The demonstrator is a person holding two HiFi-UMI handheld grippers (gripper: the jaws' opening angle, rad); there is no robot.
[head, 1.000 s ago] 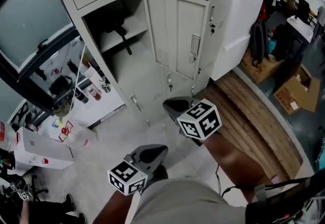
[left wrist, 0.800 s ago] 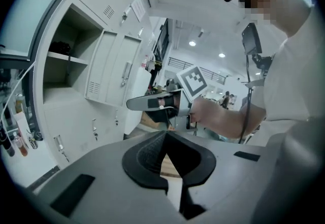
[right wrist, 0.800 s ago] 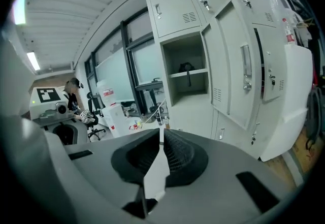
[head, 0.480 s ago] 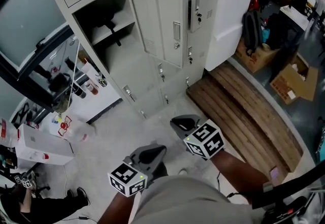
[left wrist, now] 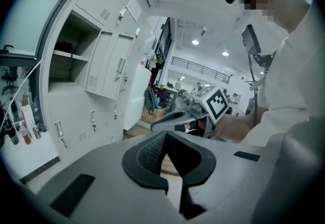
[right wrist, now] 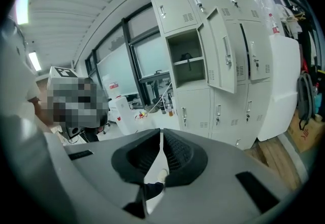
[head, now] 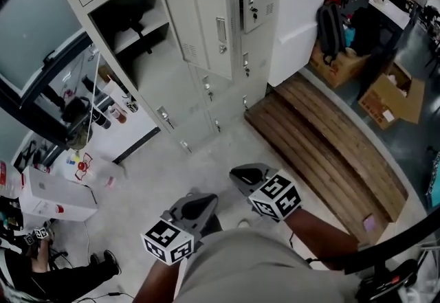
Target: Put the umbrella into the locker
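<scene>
The open locker compartment [head: 130,23] is at the upper left of the head view, with its door [head: 199,20] swung out to the right. A black umbrella [head: 135,22] lies on the shelf inside; the umbrella [right wrist: 187,58] shows there in the right gripper view too, and the umbrella [left wrist: 63,46] is a dark shape in the left gripper view. My left gripper [head: 197,207] and right gripper [head: 246,174] hang low near my body, well away from the locker. Both are shut and hold nothing.
A wooden pallet [head: 323,143] lies on the floor to the right of the lockers. A white cabinet [head: 295,13], a backpack [head: 330,27] and cardboard boxes [head: 392,95] stand beyond it. Bottles [head: 103,113] and a white box [head: 51,195] are at the left, with a person [head: 69,274] on the floor.
Both grippers have drawn back from the locker and sunk lower, the right one more. The locker now sits farther up and left in the head view.
</scene>
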